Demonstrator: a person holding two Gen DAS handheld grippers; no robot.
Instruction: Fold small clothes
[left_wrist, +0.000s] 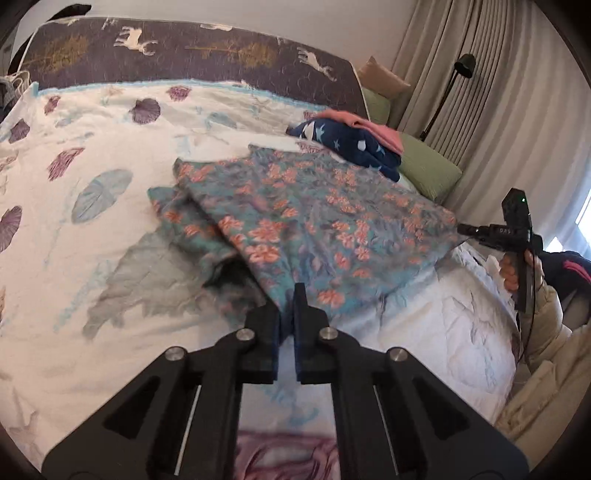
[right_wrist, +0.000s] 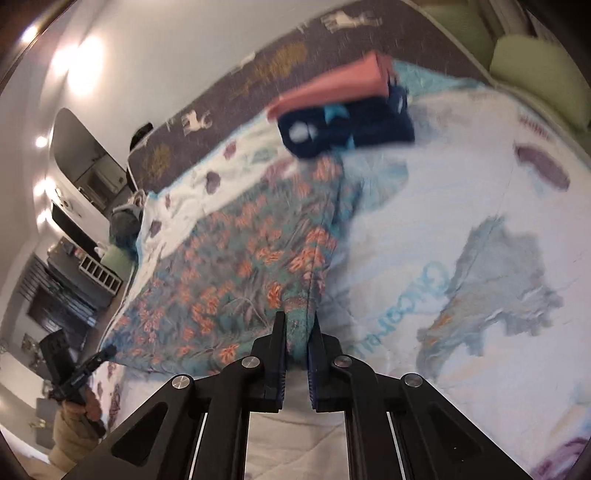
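**Floral garment gripped at 2 corners, ready for fold**

The floral garment occupies the centre of the left wrist view and the centre-left of the right wrist view. It lies spread on the printed bed cover, with a second layer of the same fabric showing from beneath its left edge.

Handling judgement: the fabric is thin, soft and light. It drapes and wrinkles, and it has no stiffness of its own. It will sag between 2 held points and must be kept taut during the fold. It is not fragile. The best holds are corners and hems, where the doubled cloth gives the pads more to bite.

The left gripper, at lower centre of its frame, has its fingers drawn nearly together on the near corner of the garment. The right gripper, at lower centre of its frame, has its fingers narrow, with a bunch of the garment's edge pinched between them. The right wrist view is motion-blurred.

A stack of folded clothes, dark blue with stars under pink, sits at upper right of the left view, just beyond the garment's far corner. A green cushion and a floor lamp lie further right.
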